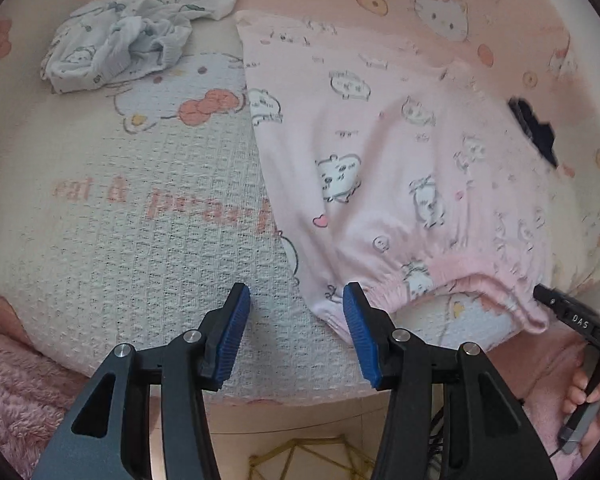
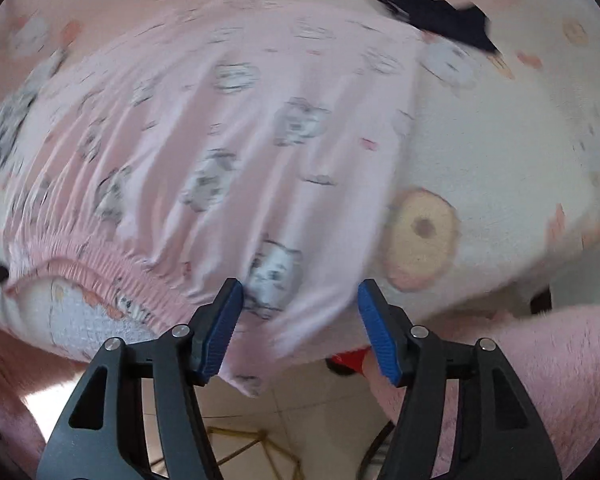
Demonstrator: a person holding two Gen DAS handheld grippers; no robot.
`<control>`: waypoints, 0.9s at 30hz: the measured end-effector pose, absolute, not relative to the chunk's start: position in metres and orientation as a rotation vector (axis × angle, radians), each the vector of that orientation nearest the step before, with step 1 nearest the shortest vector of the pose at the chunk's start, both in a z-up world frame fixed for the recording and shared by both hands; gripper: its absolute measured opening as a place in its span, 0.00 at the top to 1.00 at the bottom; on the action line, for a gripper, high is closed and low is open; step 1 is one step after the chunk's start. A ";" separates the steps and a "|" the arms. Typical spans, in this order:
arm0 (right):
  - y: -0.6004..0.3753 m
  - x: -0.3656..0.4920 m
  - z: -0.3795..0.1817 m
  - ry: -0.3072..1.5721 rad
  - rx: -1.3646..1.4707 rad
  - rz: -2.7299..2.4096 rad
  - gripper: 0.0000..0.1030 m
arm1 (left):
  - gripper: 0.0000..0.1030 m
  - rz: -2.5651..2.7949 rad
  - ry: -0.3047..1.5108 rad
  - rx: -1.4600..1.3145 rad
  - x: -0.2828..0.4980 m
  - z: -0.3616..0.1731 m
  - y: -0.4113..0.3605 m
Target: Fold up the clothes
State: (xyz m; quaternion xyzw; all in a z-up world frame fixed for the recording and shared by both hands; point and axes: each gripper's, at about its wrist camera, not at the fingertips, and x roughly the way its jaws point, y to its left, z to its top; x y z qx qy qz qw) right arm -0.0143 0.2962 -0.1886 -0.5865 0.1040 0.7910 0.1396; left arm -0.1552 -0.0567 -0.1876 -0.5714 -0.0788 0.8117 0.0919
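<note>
A pair of pink printed trousers (image 1: 400,168) lies spread on the bed (image 1: 140,240), its gathered elastic waistband (image 1: 452,280) toward the bed's near edge and the legs running away. A crumpled white garment (image 1: 124,36) sits well apart at the far left, and a dark garment (image 1: 534,128) shows just past the trousers' far right side.

The left hand-held gripper (image 1: 296,328) stands wide, its jaws on either side of the waistband's left corner without pinching it. The right hand-held gripper (image 2: 300,320) is also wide, with the waistband's right corner lying loose between its jaws and drooping over the bed edge. The right view is blurred, so fine contact cannot be judged there.

The trousers lie flat and not doubled over, which fits either a smoothing stage or the start of a fold. If the corners are to be taken, each hand-held gripper should likely bite both layers of the elastic band, well in from the edge, and both should lift evenly so the cloth stays taut and the legs do not skew.
</note>
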 end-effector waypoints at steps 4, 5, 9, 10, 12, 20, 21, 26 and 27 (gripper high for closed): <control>0.322 -0.008 -0.187 0.531 -1.681 2.291 0.41 | 0.51 2.299 -0.576 -1.701 -0.160 -0.195 -0.084; 0.325 -0.006 -0.188 0.594 -1.688 2.292 0.41 | 0.51 2.272 -0.634 -1.705 -0.162 -0.197 -0.088; 0.327 -0.008 -0.195 0.722 -1.722 2.297 0.41 | 0.51 2.206 -0.813 -1.687 -0.153 -0.196 -0.090; 0.327 -0.009 -0.197 0.742 -1.732 2.298 0.41 | 0.51 2.202 -0.810 -1.684 -0.154 -0.196 -0.089; 0.326 -0.011 -0.201 0.781 -1.750 2.301 0.41 | 0.52 2.193 -0.802 -1.679 -0.154 -0.197 -0.085; 0.289 -0.012 -0.202 0.715 -1.825 2.349 0.60 | 0.75 2.218 -0.574 -1.717 -0.147 -0.194 -0.062; 0.276 -0.009 -0.197 0.673 -1.818 2.365 0.63 | 0.76 2.221 -0.564 -1.716 -0.148 -0.195 -0.060; 0.262 -0.016 -0.191 0.540 -1.764 2.381 0.73 | 0.76 2.256 -0.556 -1.713 -0.146 -0.190 -0.064; 0.263 -0.018 -0.193 0.538 -1.756 2.371 0.71 | 0.76 2.257 -0.556 -1.716 -0.147 -0.192 -0.063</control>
